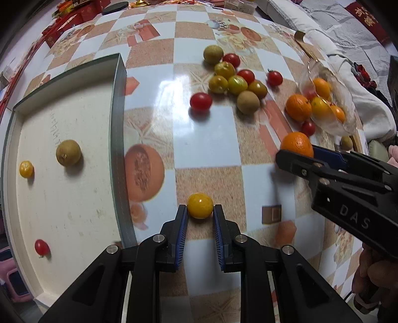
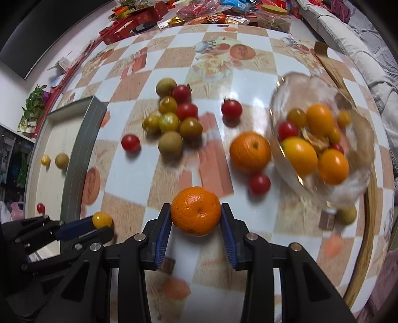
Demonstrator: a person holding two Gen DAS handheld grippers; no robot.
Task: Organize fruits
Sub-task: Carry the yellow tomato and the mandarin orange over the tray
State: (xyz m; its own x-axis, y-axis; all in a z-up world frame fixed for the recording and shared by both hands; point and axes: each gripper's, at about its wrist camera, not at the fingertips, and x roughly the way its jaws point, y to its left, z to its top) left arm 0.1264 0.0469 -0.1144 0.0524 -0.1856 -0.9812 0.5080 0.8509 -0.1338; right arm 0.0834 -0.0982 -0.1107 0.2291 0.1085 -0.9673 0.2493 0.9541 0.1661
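Note:
My left gripper point(image 1: 200, 211) is shut on a small yellow tomato point(image 1: 200, 205), held above the table just right of the white tray point(image 1: 74, 198). The tray holds a brown longan point(image 1: 68, 152), a yellow tomato point(image 1: 26, 169) and a red tomato point(image 1: 41, 247). My right gripper point(image 2: 196, 213) is shut on an orange mandarin point(image 2: 196, 210); it also shows in the left wrist view point(image 1: 297, 144). A pile of red, yellow-green tomatoes and longans point(image 2: 171, 119) lies mid-table. A second mandarin point(image 2: 250, 152) lies beside a clear glass bowl point(image 2: 323, 139) of fruit.
A tiled-pattern tablecloth point(image 2: 139, 179) covers the table. Red packets and snack boxes point(image 2: 189, 12) crowd the far edge. A lone red tomato point(image 2: 231, 108) and another point(image 2: 259, 183) lie near the bowl. A longan point(image 2: 347, 215) sits by the table's right rim.

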